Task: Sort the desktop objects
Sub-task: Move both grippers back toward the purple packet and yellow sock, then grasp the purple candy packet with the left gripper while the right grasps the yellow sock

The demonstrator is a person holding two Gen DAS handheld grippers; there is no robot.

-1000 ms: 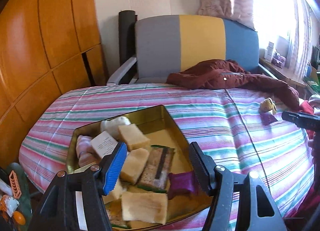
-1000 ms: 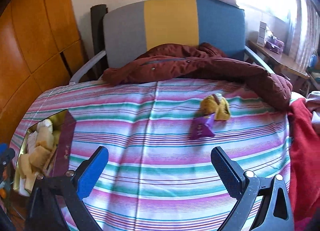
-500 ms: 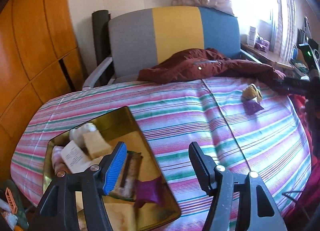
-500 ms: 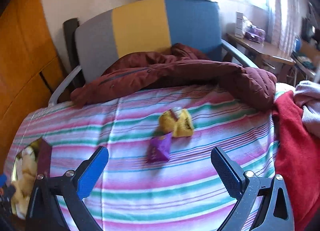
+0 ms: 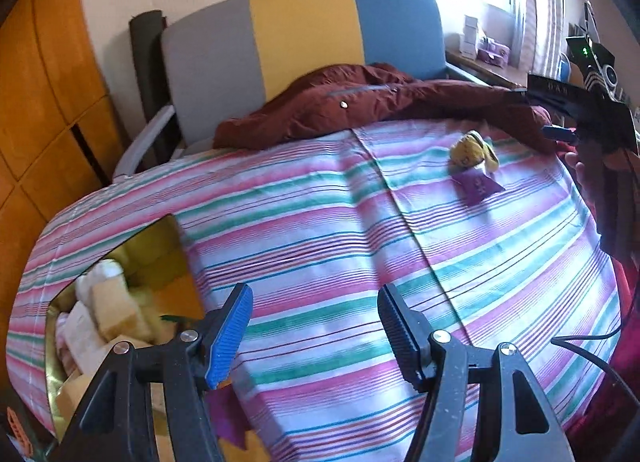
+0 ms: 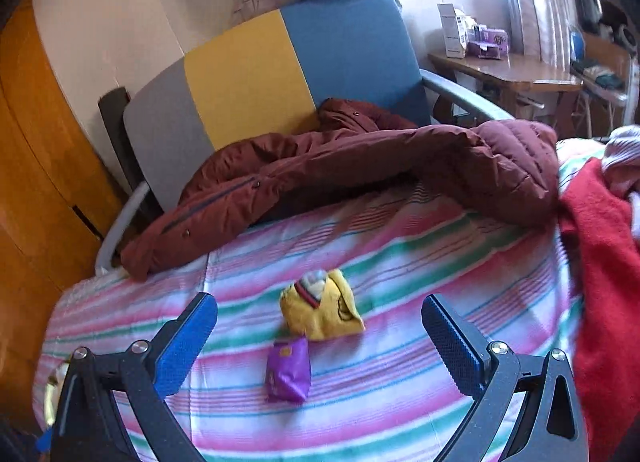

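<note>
Purple packet (image 6: pixel 289 371), crinkled and glossy, lies on the striped cloth (image 6: pixel 420 342) just beside a yellow packet (image 6: pixel 326 312). My right gripper (image 6: pixel 320 338) hangs spread before both, empty. Left gripper (image 5: pixel 314 336) also spread, empty, beside the gold tin (image 5: pixel 160 238).

Left gripper (image 5: pixel 314 332) tilted down, jaws apart, nothing between, right gripper (image 6: pixel 320 332) tilted down, jaws wide, empty
</note>
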